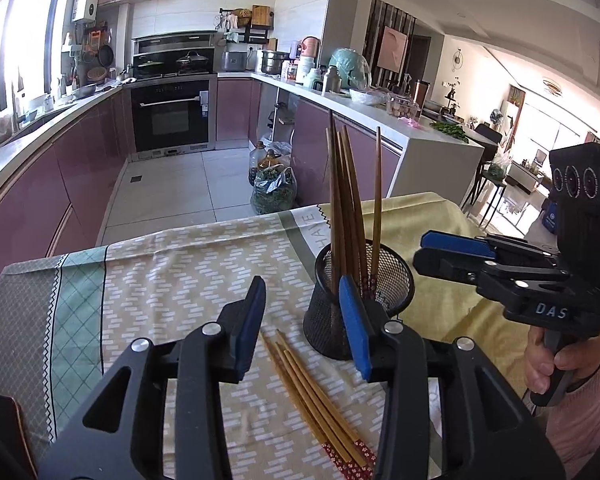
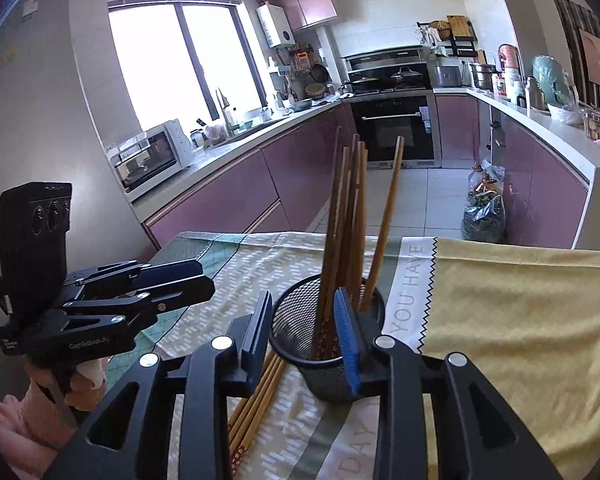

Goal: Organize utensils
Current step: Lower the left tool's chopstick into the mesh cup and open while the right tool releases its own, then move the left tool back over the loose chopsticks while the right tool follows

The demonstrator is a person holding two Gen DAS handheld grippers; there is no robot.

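Observation:
A black mesh cup (image 1: 324, 320) (image 2: 328, 380) stands on the patterned tablecloth (image 1: 160, 280) with several brown chopsticks (image 1: 348, 200) (image 2: 352, 200) upright in it. More chopsticks (image 1: 312, 392) (image 2: 260, 396) lie loose on the cloth just in front of the cup. My left gripper (image 1: 304, 320) (image 2: 208, 278) hovers open over the loose chopsticks, left of the cup, with nothing pressed between its blue pads. My right gripper (image 2: 304, 332) (image 1: 422, 250) is open too, close in front of the cup's rim, gripping nothing.
The table's far edge drops to a tiled kitchen floor with bags and bottles (image 1: 274, 184). Purple cabinets and an oven (image 1: 172, 116) line the walls. A person's hand (image 1: 548, 364) holds the right gripper's handle. A yellow cloth (image 2: 500, 320) covers the table's right part.

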